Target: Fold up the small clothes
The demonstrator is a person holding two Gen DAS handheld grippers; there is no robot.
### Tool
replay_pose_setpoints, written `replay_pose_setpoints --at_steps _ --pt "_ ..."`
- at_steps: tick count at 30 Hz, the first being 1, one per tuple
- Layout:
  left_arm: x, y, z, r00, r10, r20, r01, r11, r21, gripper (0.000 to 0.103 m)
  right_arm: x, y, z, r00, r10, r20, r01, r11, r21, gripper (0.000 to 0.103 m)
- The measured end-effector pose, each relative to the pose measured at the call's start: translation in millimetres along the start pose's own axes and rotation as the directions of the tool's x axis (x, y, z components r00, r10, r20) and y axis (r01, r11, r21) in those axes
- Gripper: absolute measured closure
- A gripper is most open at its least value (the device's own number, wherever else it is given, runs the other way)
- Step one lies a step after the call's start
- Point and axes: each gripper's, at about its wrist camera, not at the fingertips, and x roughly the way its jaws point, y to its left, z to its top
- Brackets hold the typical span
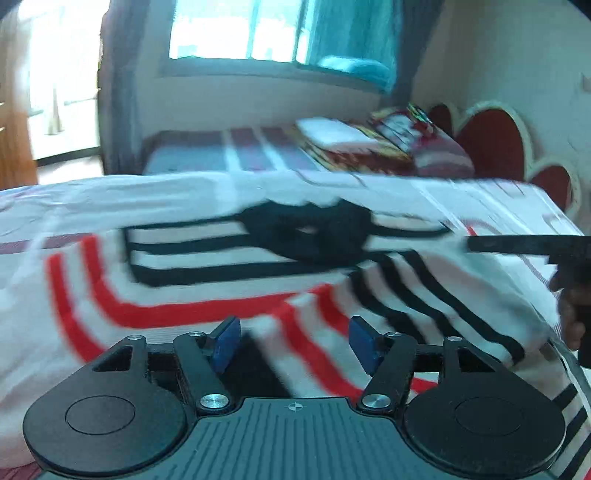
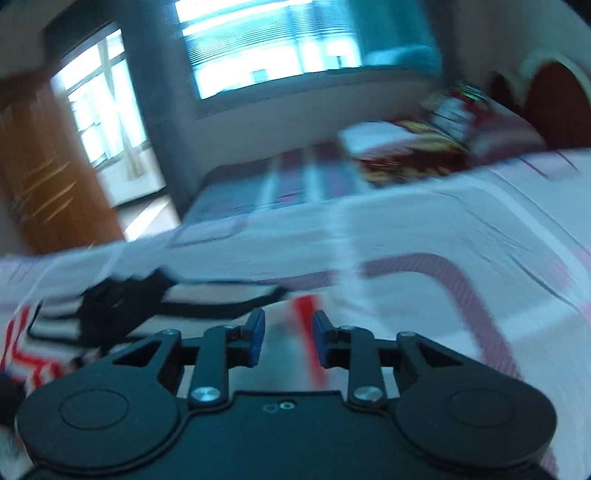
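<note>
Striped garment point(image 1: 229, 258) soft, light, limp on bed point(image 2: 424, 229); best pinched at hem corners. Left gripper point(image 1: 293, 341) released, empty. Right gripper point(image 2: 289, 338) parted, empty.

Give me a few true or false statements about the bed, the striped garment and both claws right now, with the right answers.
1. The left claw is open with nothing between its pads. True.
2. The garment is plain blue. False: it is white with black and red stripes and a black collar.
3. The garment lies on the bed. True.
4. The right claw grips the black collar. False: its pads stand apart with nothing pressed between them, and the collar lies off to its left.
5. A window is behind the bed. True.
6. The bedroom has no door. False: a wooden door stands at the left.
</note>
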Motion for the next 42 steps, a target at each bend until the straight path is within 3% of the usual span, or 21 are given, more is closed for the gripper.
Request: replay_pose_setpoints --at_steps 2,4,6,8,11,12,15,16,17,19,20,22,25,28,30,31,33,35,38,41,42 --pt "18.1 -7.9 -5.7 0.998 0.03 -0.058 -0.028 0.999 0.029 0.039 12.0 22.4 -7.8 0.998 0.011 -0.054 -0.017 0.993 -0.118 0.087" --pt "15.9 -10.7 -7.1 0.998 0.043 -0.047 -0.04 0.998 0.057 0.039 18.8 32.2 -16.9 0.997 -0.063 -0.043 0.054 0.98 -0.191 0.09" --pt "-1.7 -12.5 -1.6 0.998 0.065 0.003 -0.065 0.997 0.047 0.039 13.1 30.6 -11.5 0.996 -0.081 -0.043 0.074 0.987 -0.139 0.09" --pt "-10.6 -10.7 -0.5 0.998 0.035 0.043 -0.036 0.999 0.015 0.039 -4.6 37.7 -10.1 0.999 -0.038 0.025 0.041 0.99 -0.134 0.081" --pt "13.1 -9.2 -8.3 0.997 0.029 -0.076 -0.028 0.999 0.016 0.037 -4.4 53.7 -17.9 0.999 0.035 -0.004 -0.035 0.979 -0.203 0.083" --pt "12.0 -12.2 -13.0 0.999 0.034 -0.039 -0.032 0.998 0.061 0.034 9.6 57.7 -24.1 0.997 -0.001 -0.077 -0.016 0.974 -0.226 0.083" --pt "-3.7 -11.9 -12.5 0.998 0.04 -0.038 -0.037 0.998 0.057 0.033 7.6 57.6 -23.6 0.996 -0.005 -0.089 -0.011 0.984 -0.179 0.081" --pt "-17.2 -9.1 -15.6 1.0 0.028 0.003 -0.028 0.999 0.042 0.031 -1.1 55.8 -20.8 0.997 0.015 -0.071 -0.025 0.989 -0.147 0.082" --pt "-26.2 -6.3 -20.7 0.999 0.018 0.031 -0.019 0.999 0.038 0.019 -15.0 56.4 -20.9 0.999 0.027 -0.017 -0.029 0.99 -0.134 0.082" --pt "-23.3 -0.1 -34.1 0.998 0.043 -0.038 -0.041 0.998 0.052 0.017 -33.3 58.4 -27.3 0.998 0.059 0.033 -0.055 0.992 -0.113 0.079" --pt "-22.3 3.7 -39.6 0.999 0.033 -0.034 -0.031 0.998 0.051 0.017 -33.1 61.3 -33.6 0.997 0.076 0.002 -0.075 0.99 -0.122 0.08" --pt "-28.3 7.7 -40.2 0.999 0.036 -0.027 -0.035 0.999 0.036 0.017 -16.7 72.1 -51.5 0.992 0.03 -0.124 -0.053 0.982 -0.183 0.079" --pt "-64.4 24.4 -46.6 0.996 0.074 0.05 -0.074 0.997 -0.016 0.017 -34.4 77.5 -54.2 0.996 0.032 -0.078 -0.045 0.985 -0.165 0.078" --pt "-98.7 68.9 -68.8 0.986 0.147 0.074 -0.134 0.979 -0.154 0.017 -60.7 69.9 -53.6 0.999 0.045 -0.005 -0.045 0.995 -0.09 0.07" --pt "-119.7 113.0 -90.6 0.976 0.209 0.06 -0.183 0.939 -0.29 0.018 -71.3 58.9 -56.2 0.999 0.043 0.007 -0.043 0.998 -0.043 0.07" --pt "-131.0 136.2 -102.8 0.969 0.244 0.047 -0.21 0.907 -0.364 0.018 -73.7 52.1 -55.9 0.999 0.043 0.009 -0.043 0.999 -0.018 0.07" --pt "-151.0 180.0 -127.5 0.948 0.317 0.008 -0.27 0.819 -0.506 0.032 -82.8 42.6 -61.3 1.0 0.025 0.008 -0.025 0.999 0.028 0.07" --pt "-170.1 224.6 -149.4 0.945 0.326 0.036 -0.223 0.719 -0.658 0.046 -92.5 40.0 -63.8 1.0 0.015 0.006 -0.016 0.997 0.078 0.068" --pt "-182.6 274.0 -165.9 0.932 0.356 0.073 -0.157 0.577 -0.802 0.047 -101.6 36.1 -67.7 1.0 0.012 -0.006 -0.011 0.99 0.137 0.068" --pt "-180.3 308.4 -179.3 0.929 0.34 0.146 -0.035 0.474 -0.88 0.047 -105.7 36.2 -68.8 1.0 0.017 -0.007 -0.016 0.985 0.169 0.068" --pt "-178.9 315.5 -181.0 0.927 0.341 0.158 -0.015 0.454 -0.891 0.047 -106.5 36.7 -67.9 1.0 0.019 -0.006 -0.017 0.985 0.173 0.068"
